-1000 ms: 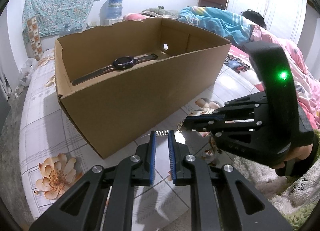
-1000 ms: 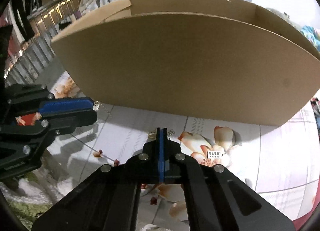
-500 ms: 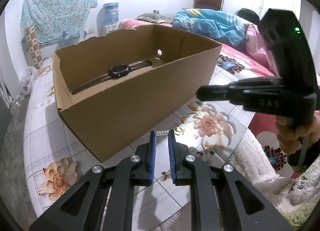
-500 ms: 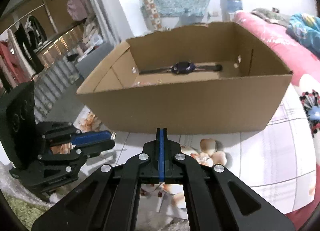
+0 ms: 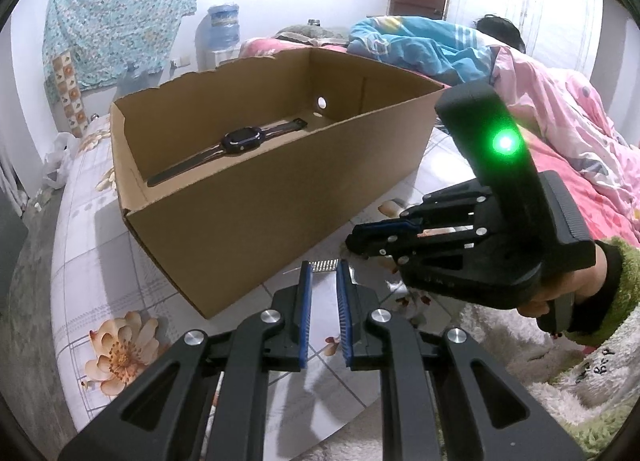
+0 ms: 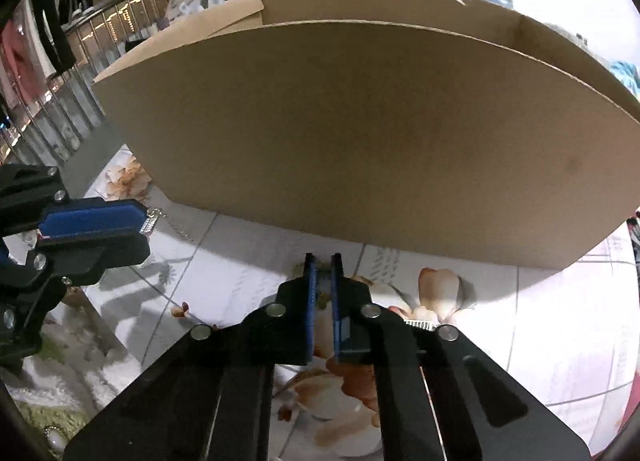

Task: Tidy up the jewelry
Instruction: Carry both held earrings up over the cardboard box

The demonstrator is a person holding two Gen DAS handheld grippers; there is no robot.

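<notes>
My left gripper (image 5: pixel 325 275) hovers low over the flowered bedsheet (image 5: pixel 80 261) in front of a cardboard box (image 5: pixel 280 201), shut on a silver rhinestone bar (image 5: pixel 325 265). In the right wrist view the bar (image 6: pixel 148 221) sticks out of that gripper's tip and a thin chain (image 6: pixel 178 228) trails from it. My right gripper (image 6: pixel 322 261) points down at the sheet by the box wall (image 6: pixel 360 141). Only a narrow slit shows between its pads, over a small gold piece (image 6: pixel 320 299). I cannot tell whether the pads press on it. A dark wristwatch (image 5: pixel 240 141) lies inside the box.
A second silver bar (image 6: pixel 418 324) lies on the sheet beside my right gripper. A person (image 5: pixel 500 27) lies under pink and blue blankets at the back right. A white fluffy blanket (image 5: pixel 520 361) covers the near right. A water bottle (image 5: pixel 224 25) stands by the far wall.
My right gripper rose level with the box top, then dropped back to the sheet in front of the box. Its pads went from tightly together to a narrow slit. The left gripper stayed put.
</notes>
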